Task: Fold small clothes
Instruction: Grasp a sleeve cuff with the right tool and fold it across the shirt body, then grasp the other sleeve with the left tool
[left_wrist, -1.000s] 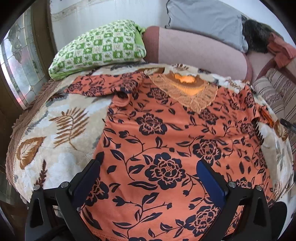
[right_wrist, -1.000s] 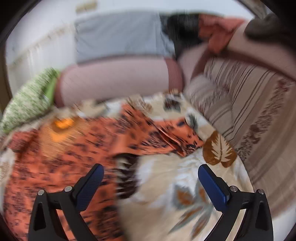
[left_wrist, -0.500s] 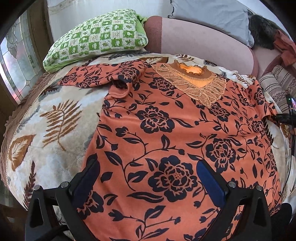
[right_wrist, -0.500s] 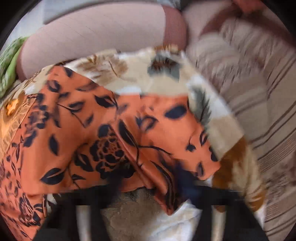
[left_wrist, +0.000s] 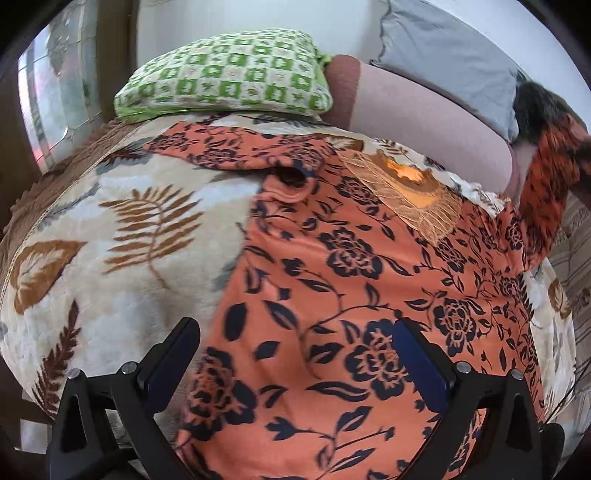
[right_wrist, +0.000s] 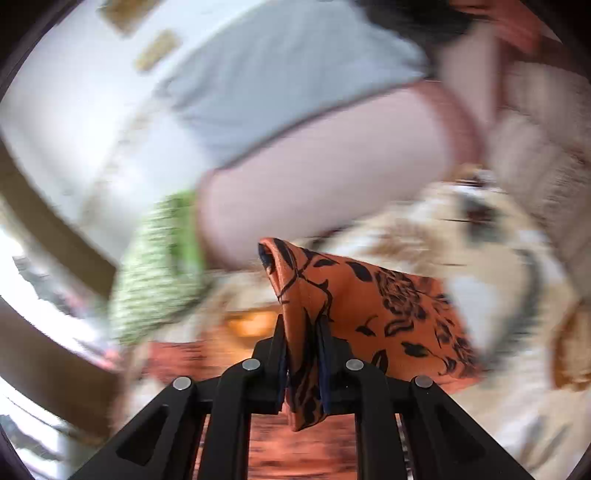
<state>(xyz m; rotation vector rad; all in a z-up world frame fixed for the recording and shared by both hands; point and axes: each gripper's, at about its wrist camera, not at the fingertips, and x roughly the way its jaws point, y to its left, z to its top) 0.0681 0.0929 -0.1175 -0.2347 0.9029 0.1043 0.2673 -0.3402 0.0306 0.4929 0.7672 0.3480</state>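
top (left_wrist: 351, 280): flat on blanket (left_wrist: 122, 236), collar at 1 o'clock, one sleeve lifted at 3 o'clock | left gripper (left_wrist: 295, 362): jaws wide, nothing held, over hem | right gripper (right_wrist: 302, 354): jaws closing, pinching sleeve (right_wrist: 369, 302)

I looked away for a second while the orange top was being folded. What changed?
The right gripper closed its jaws on the top's sleeve and lifted it off the blanket. The left gripper drifted toward the top's edge, jaws still open. The other sleeve and the green pillow stayed put.
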